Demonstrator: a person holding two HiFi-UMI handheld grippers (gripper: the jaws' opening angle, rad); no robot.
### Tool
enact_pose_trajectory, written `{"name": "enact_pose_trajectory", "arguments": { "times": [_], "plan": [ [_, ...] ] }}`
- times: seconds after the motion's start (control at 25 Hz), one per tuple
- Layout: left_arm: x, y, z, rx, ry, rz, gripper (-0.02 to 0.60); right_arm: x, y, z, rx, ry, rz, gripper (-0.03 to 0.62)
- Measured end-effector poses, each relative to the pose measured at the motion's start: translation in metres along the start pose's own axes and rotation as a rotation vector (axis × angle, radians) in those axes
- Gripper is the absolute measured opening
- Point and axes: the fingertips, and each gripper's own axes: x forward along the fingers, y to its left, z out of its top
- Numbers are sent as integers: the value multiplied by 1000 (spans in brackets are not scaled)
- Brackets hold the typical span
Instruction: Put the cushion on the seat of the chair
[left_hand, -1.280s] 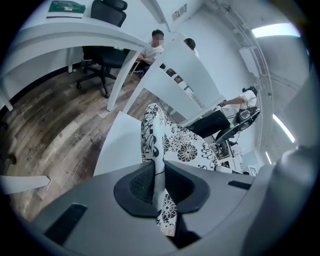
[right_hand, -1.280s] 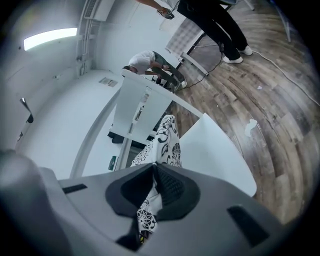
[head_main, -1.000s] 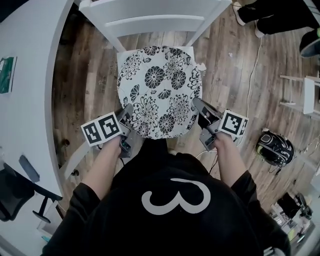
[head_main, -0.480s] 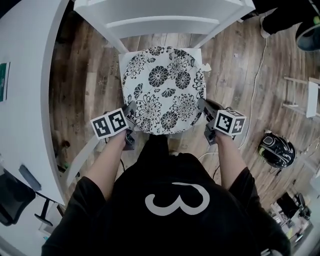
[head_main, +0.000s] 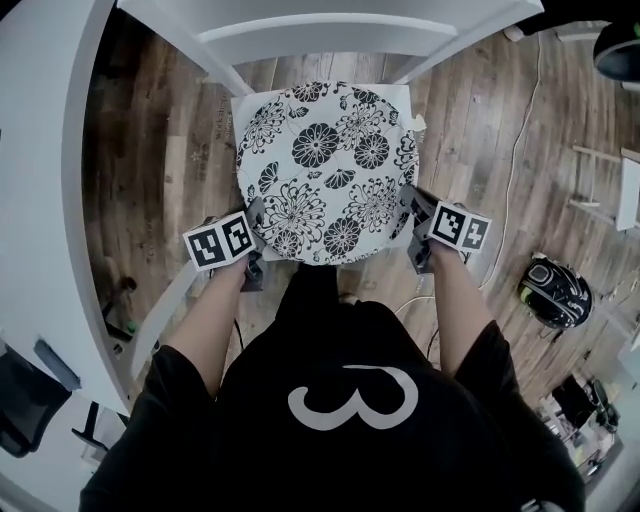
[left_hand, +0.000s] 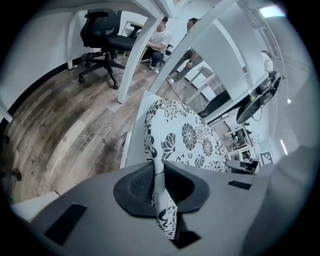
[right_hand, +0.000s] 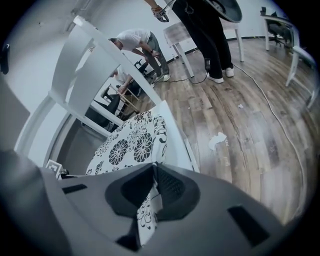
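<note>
A round white cushion with black flower print lies over the white chair's seat, whose corners show behind it. My left gripper is shut on the cushion's near-left edge, and the fabric runs pinched between its jaws. My right gripper is shut on the near-right edge, with the cloth clamped the same way. The chair's backrest slats stand at the far side. Whether the cushion rests on the seat I cannot tell.
A white table curves along the left. A black helmet-like object and a cable lie on the wood floor at right. People stand and crouch beyond the chair; an office chair is far left.
Both grippers have sunk with the cushion, bringing it down over the chair seat; it now covers more of the seat and sits further in toward the backrest.
</note>
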Motion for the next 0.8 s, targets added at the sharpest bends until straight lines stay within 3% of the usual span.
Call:
{"name": "enact_pose_trajectory", "arguments": {
  "times": [0.36,0.56,0.68,0.8],
  "plan": [
    [20,21,-4,35,51,121,48,10,-35,1,-51,12,-149,37],
    [22,23,-6,98,82,174,58,17,-40,-5,-106,59,-189,147],
    [22,28,-4,119,80,220,108,20,-43,-5,-129,69,-220,191],
    [21,36,-3,124,59,270,215,23,-43,-4,-140,59,-224,256]
  ]
}}
